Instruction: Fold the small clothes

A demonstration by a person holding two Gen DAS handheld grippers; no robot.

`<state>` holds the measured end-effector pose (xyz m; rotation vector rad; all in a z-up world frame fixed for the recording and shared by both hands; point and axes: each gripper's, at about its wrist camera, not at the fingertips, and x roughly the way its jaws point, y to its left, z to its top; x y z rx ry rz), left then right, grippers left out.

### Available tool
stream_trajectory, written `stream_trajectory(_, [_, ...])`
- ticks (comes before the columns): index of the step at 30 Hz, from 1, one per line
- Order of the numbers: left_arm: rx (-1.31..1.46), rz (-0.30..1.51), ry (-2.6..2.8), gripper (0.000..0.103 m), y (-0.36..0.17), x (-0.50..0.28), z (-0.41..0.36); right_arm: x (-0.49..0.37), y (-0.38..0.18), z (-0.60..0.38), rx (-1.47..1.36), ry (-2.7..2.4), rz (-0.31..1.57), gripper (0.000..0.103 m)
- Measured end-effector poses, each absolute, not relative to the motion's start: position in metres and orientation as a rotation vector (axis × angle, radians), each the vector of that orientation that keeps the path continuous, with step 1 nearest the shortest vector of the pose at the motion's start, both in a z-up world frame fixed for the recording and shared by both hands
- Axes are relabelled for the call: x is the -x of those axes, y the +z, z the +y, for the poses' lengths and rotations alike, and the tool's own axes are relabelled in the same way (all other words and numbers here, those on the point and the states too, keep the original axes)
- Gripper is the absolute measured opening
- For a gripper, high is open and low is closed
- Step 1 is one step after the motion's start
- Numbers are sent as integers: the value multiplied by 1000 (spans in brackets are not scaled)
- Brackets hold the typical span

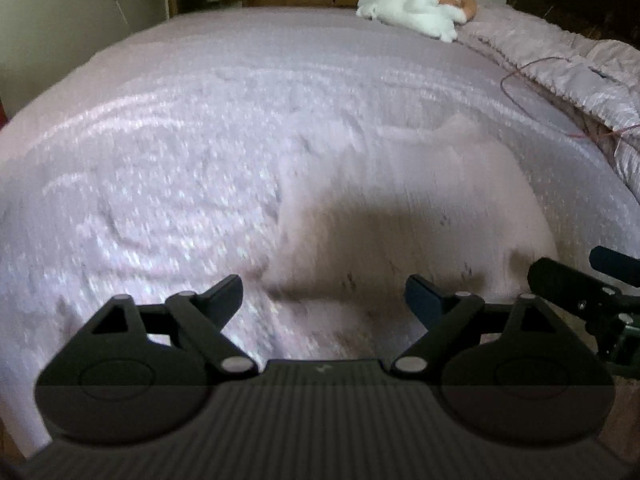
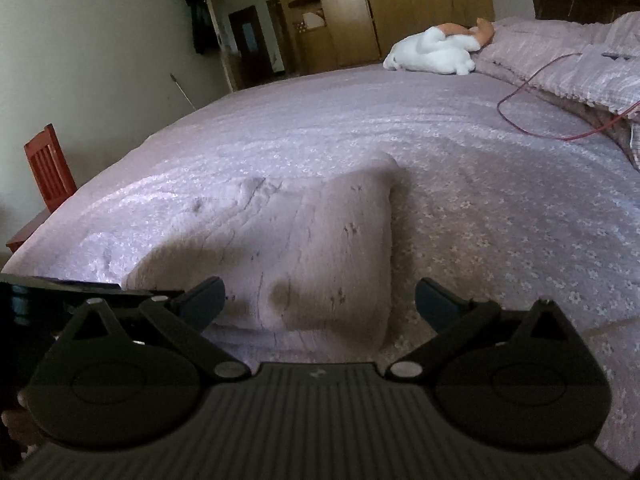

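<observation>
Soft pink garment — folded, on bedspread.

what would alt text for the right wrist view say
An open right gripper hovers over a small pinkish garment lying folded on a lilac floral bedspread. Farther back lie a white stuffed toy and a red cord, with wooden wardrobes behind.

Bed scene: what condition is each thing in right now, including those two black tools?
Left tool: open, holding nothing.
Right tool: open, holding nothing.
Small pink garment: lying on the bed, folded over, creased.
Bedspread: spread out, lightly wrinkled.
Stuffed toy: lying on its side at the far end.
Red cable: loose, trailing across the bed.
</observation>
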<state>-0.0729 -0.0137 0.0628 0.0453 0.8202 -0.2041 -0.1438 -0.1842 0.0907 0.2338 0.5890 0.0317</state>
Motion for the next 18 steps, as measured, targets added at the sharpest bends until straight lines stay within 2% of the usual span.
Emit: stream_trajectory(18, [-19,862,-156,90,57,74,-11,150,84,-181,-205,20,577,103])
